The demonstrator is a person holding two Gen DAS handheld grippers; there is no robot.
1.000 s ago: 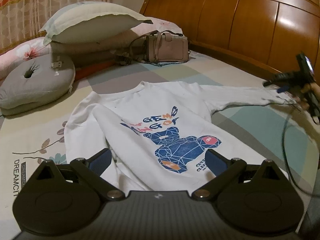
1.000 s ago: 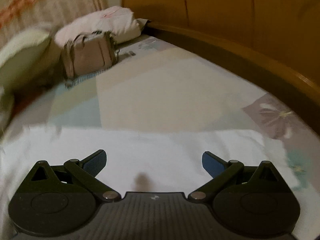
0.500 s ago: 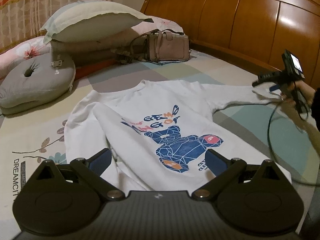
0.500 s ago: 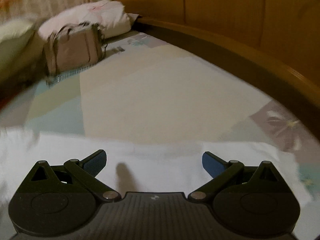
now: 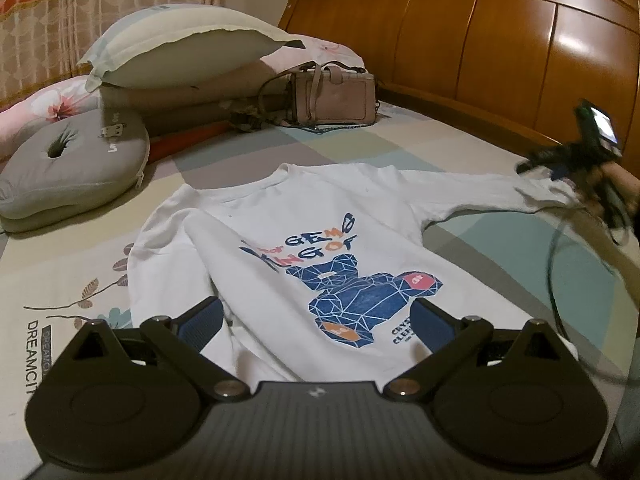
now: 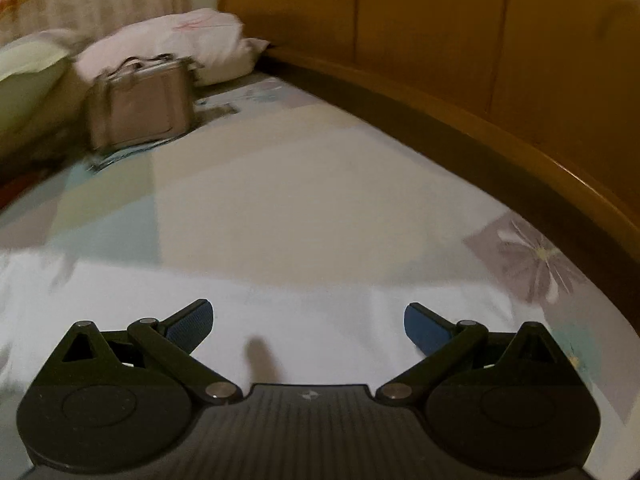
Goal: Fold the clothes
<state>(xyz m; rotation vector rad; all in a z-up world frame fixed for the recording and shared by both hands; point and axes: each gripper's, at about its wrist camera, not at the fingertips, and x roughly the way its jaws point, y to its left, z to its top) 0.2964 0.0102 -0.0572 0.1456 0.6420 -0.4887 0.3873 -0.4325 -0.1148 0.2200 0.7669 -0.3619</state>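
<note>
A white long-sleeved sweatshirt [image 5: 304, 248] with a blue geometric bear print lies face up on the patchwork bed sheet [image 5: 496, 248], one sleeve folded across its chest, the other stretched toward 3 o'clock. The left gripper [image 5: 316, 320] hovers over its hem, jaws spread wide and holding nothing. The right gripper [image 6: 309, 322], equally wide and empty, hangs above the outstretched sleeve [image 6: 280, 300], perhaps just clear of it; blur hides contact. At 12 o'clock a beige handbag [image 5: 332, 98] stands beside stacked pillows [image 5: 184, 52]; a grey ring cushion [image 5: 72, 164] sits at 10 o'clock, and the wooden headboard [image 5: 500, 48] runs along the far edge.
</note>
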